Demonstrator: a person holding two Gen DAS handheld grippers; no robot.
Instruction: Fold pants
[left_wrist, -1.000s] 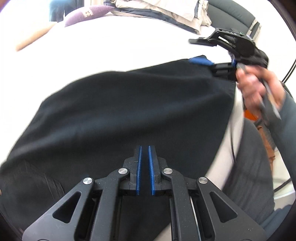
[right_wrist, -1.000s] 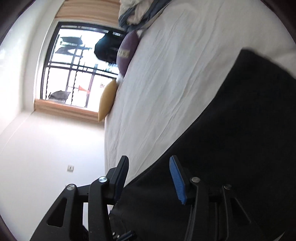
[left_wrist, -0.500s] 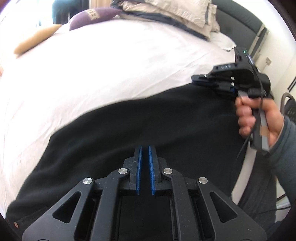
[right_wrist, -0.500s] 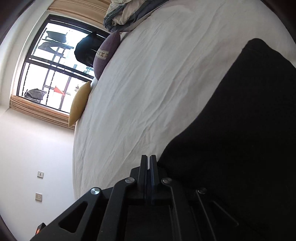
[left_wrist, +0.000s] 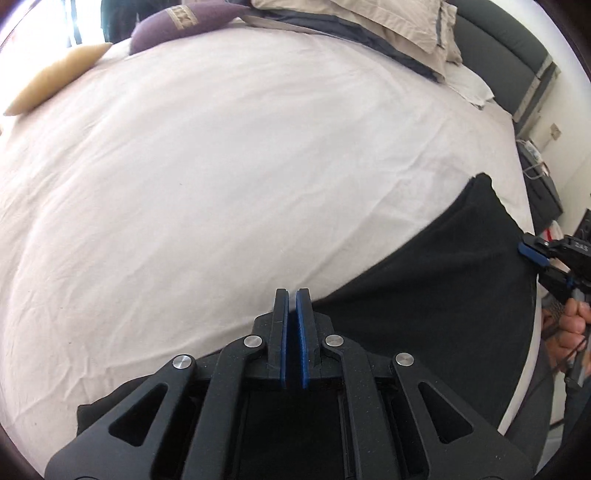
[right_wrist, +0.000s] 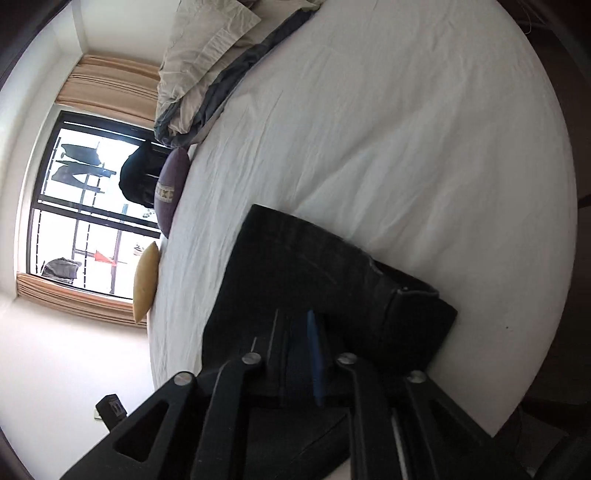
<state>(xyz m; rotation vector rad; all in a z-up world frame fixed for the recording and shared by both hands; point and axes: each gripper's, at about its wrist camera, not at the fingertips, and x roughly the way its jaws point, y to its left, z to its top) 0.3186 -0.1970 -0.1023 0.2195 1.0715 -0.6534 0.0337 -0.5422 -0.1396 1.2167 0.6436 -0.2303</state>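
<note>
White bed (left_wrist: 221, 184) bears black pants (left_wrist: 443, 288); left jaws clenched empty, right jaws opening.

My bed (left_wrist: 229, 177), under a creased white sheet, with the black pants on it.

The folded pants (right_wrist: 306, 273) lie flat at my near edge; at the far side sit a purple cushion (left_wrist: 184, 22) and a tan cushion (left_wrist: 55, 77), and rumpled beige and grey bedding (left_wrist: 369, 18) is heaped by the headboard end.
</note>
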